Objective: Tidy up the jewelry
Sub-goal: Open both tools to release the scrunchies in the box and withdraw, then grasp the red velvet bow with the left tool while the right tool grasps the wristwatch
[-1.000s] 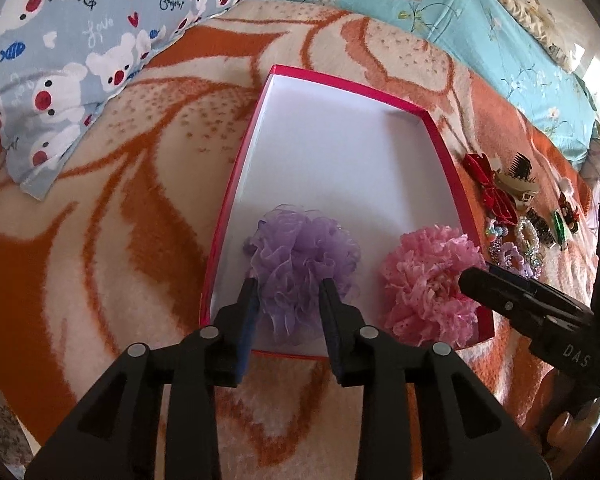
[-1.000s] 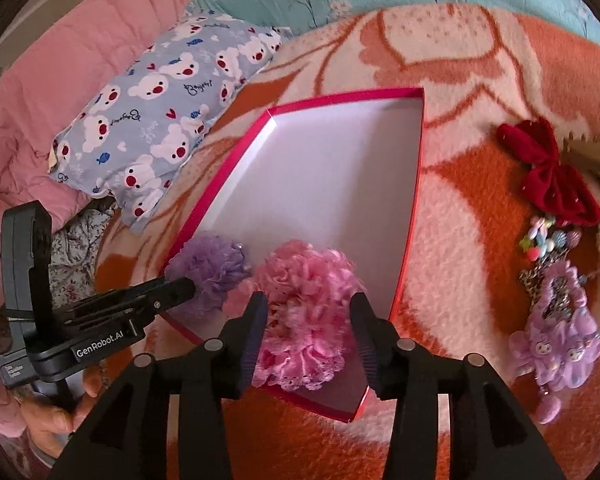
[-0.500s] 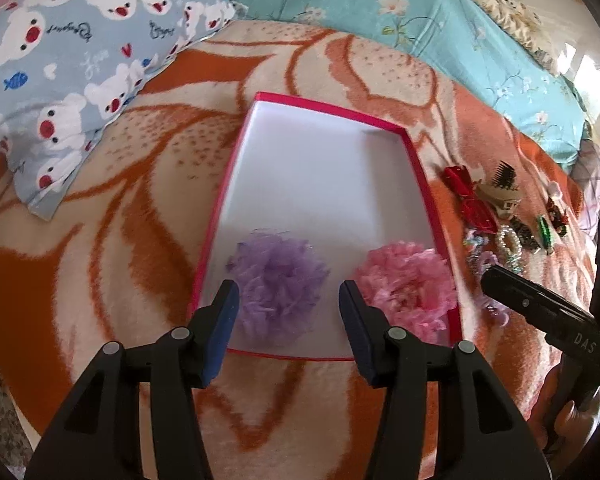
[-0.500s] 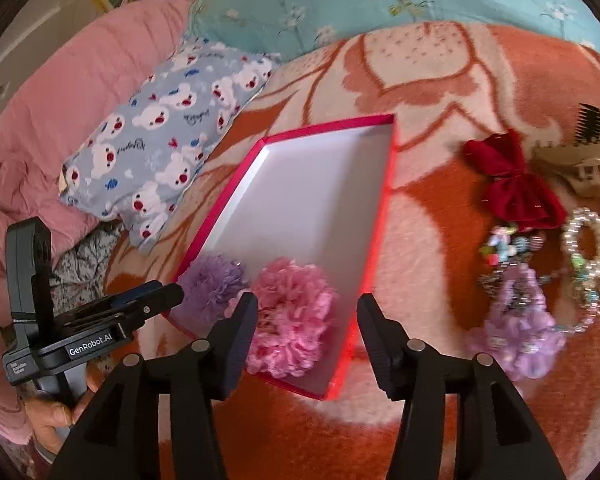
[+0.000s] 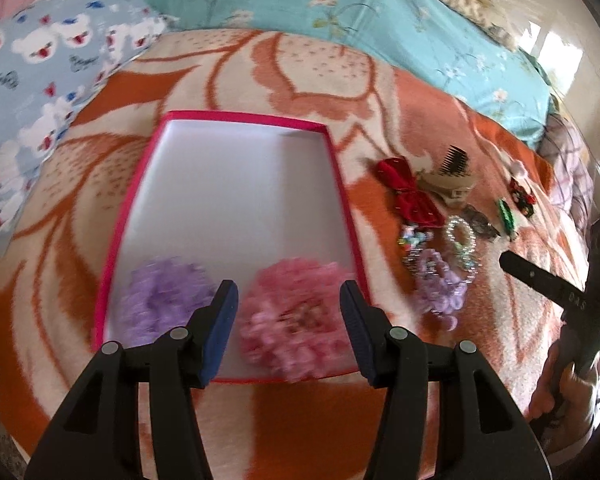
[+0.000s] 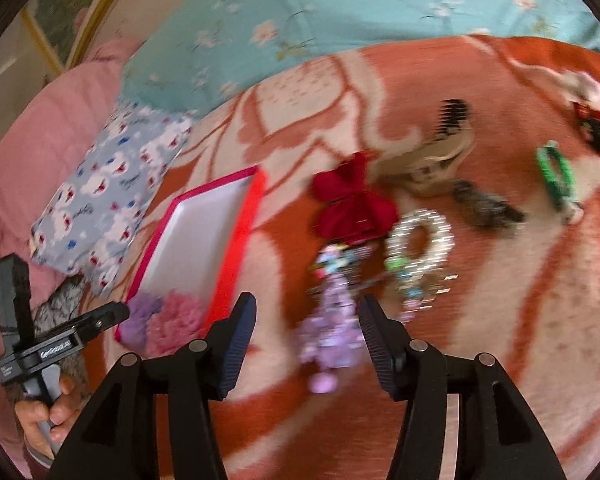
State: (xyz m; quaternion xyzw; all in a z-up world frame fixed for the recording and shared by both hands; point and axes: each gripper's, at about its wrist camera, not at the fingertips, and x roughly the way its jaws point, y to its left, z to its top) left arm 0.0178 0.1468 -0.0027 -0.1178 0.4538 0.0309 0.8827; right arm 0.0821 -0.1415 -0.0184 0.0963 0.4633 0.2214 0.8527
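A pink-rimmed white box (image 5: 240, 116) lies on the blanket, with a purple scrunchie (image 5: 162, 304) and a pink scrunchie (image 5: 292, 320) at its near end. My left gripper (image 5: 286, 332) is open and empty above the pink scrunchie. My right gripper (image 6: 306, 344) is open and empty over a purple beaded piece (image 6: 332, 328). Right of the box lie a red bow (image 6: 352, 204), a pearl bracelet (image 6: 420, 240), a beige claw clip (image 6: 440, 152), a dark clip (image 6: 484, 204) and a green clip (image 6: 556, 176). The box also shows in the right wrist view (image 6: 256, 192).
An orange and cream blanket (image 5: 300, 68) covers the bed. A bear-print pillow (image 5: 40, 76) lies left of the box, a teal floral quilt (image 5: 340, 4) behind, and a pink duvet (image 6: 32, 136) at far left. A red and black clip (image 6: 596, 128) lies far right.
Both grippers opened, letting go of the scrunchies in the box, and pulled back. The left one shifted right over the pink scrunchie. The right one swung right to the loose jewelry.
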